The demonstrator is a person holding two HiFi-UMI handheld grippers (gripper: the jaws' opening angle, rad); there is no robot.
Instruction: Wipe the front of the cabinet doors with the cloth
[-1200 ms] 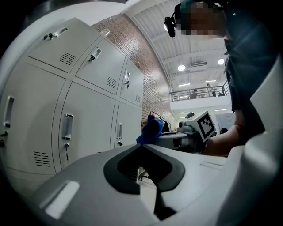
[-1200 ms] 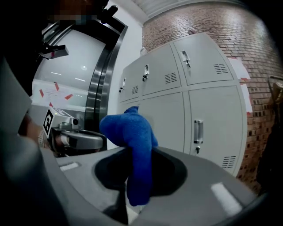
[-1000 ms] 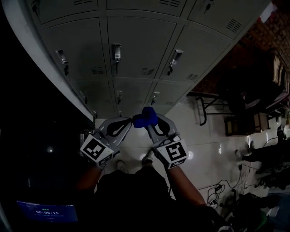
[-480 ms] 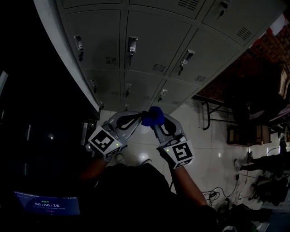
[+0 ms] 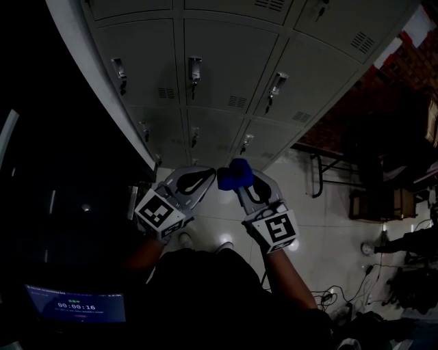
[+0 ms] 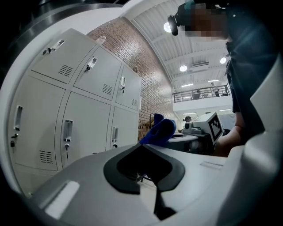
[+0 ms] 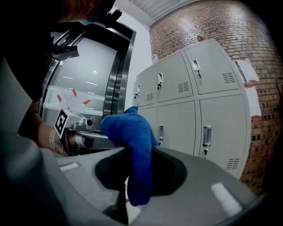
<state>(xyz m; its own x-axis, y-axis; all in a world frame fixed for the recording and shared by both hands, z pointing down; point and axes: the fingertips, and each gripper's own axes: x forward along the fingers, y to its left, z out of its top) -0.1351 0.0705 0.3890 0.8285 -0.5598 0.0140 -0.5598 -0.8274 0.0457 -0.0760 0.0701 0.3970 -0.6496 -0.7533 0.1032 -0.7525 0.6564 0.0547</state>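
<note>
Barely apart now, the closed, empty left gripper (image 5: pixel 211 171) has drawn off the blue cloth (image 5: pixel 235 173) pinched in the right gripper (image 5: pixel 237 183) — best pressed flat against the locker doors (image 5: pixel 219 65).

The picture edge cuts the upper cabinet doors (image 5: pixel 137 7), and we lose one end of the cloth (image 7: pixel 132 145) inside the right gripper (image 5: pixel 236 179).
</note>
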